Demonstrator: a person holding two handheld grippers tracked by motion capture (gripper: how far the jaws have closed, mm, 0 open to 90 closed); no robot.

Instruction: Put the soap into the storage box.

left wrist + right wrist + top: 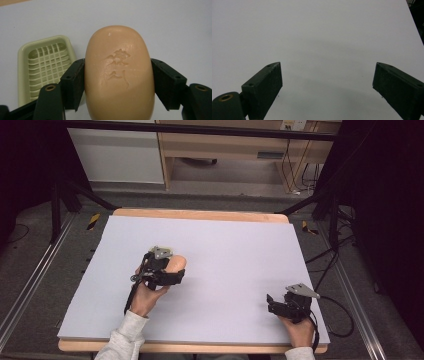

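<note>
Left gripper [119, 82] clamps the soap [119, 75] across its short axis, one jaw flat on each long flank. The soap's long axis runs along the jaws and away from the camera. In the high view the left gripper [167, 272] sits left of the table's [225, 245] centre, with the soap [176, 264] sticking out past the jaw tips.

Key relation: in the left gripper view the dish [45, 67] lies on the table below and to the left of the soap, near it but apart. Its long axis is roughly parallel to the soap's. Judgement: the next move is a short shift toward that side and a lowering, with little or no turning needed. The left hand is much the nearer one.

Right gripper [280, 302] rests at the near right of the table, well apart from the soap. Its jaws [327, 85] stand wide with nothing between them.

Materials: the soap is a smooth, waxy, peach-coloured oval bar with an embossed mark on top. It looks likely to slip. The dish is pale green plastic, a rounded rectangle with a raised rim and a slatted grid floor. The table cover is matte pale grey.
</note>
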